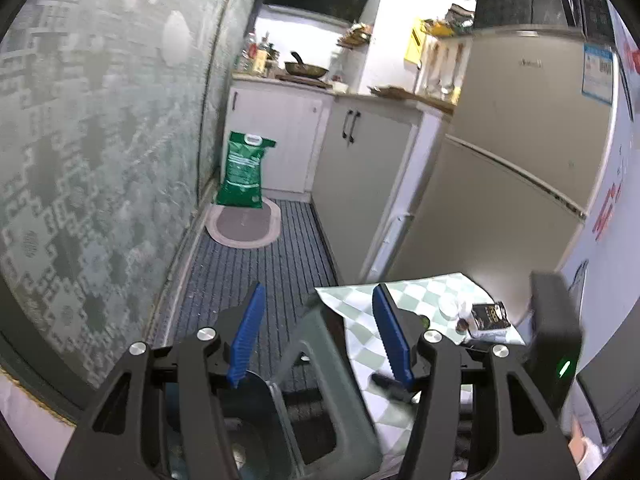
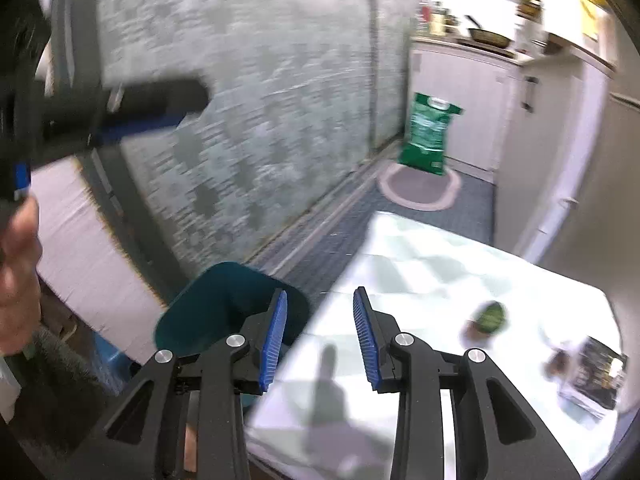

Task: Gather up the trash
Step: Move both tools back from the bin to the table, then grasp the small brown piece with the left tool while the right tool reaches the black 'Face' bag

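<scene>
Right wrist: right gripper (image 2: pixel 320 336) open, level w/ table (image 2: pixel 420 248) edge.

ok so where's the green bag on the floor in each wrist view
Left wrist: the green bag stands upright left of centre, at the far end of the floor, against the white cabinet, with the oval mat in front of it.
Right wrist: the same bag sits upper right of centre, blurred, again behind the oval mat.
Shared landmark: the pan on the counter above it, also seen at the top right.
</scene>
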{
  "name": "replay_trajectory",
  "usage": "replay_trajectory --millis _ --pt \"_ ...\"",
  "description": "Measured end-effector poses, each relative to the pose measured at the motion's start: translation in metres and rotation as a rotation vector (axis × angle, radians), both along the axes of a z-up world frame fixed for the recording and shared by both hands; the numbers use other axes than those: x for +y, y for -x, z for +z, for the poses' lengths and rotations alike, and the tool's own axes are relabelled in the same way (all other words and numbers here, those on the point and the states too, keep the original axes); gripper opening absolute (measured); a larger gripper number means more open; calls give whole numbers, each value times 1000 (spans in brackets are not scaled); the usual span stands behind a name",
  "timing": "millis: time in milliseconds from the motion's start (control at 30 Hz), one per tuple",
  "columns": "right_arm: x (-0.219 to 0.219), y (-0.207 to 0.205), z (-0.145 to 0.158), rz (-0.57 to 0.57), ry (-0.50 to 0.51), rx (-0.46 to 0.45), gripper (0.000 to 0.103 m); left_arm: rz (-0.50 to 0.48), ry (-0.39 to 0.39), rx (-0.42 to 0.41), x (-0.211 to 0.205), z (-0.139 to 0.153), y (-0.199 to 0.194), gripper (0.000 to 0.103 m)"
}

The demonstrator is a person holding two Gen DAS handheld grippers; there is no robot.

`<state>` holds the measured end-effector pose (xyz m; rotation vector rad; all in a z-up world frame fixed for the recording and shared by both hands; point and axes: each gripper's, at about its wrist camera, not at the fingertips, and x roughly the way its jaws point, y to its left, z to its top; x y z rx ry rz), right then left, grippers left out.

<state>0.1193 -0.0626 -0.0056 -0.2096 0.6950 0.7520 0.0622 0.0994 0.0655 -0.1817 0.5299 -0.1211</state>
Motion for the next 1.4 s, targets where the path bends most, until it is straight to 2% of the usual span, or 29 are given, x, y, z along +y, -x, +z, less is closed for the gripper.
replay_trajectory --millis 367,433,767,1033,1167,1267,1400 --pt "-93 -23 4 -213 -10 -54 35 -111 -47 98 -70 -43 -36 58" --pt "-107 -24 4 -232 -12 -53 35 -126 -54 116 -79 -52 -42 58" --pt "-153 -20 -4 -298 -22 -53 54 -204 -97 218 -126 -94 -72 57" --pt "-177 -18 -12 -310 -33 -35 56 -249 -131 254 -144 -116 -94 53" --pt "-187 -15 -14 -317 -39 -35 57 -261 -146 263 -153 -116 -100 45" --pt "-191 -13 -15 -323 -38 -38 63 -258 -156 264 -157 -117 -103 40" --pt "-193 -11 -19 -334 -38 -43 67 -245 -178 263 -158 -117 -105 24"
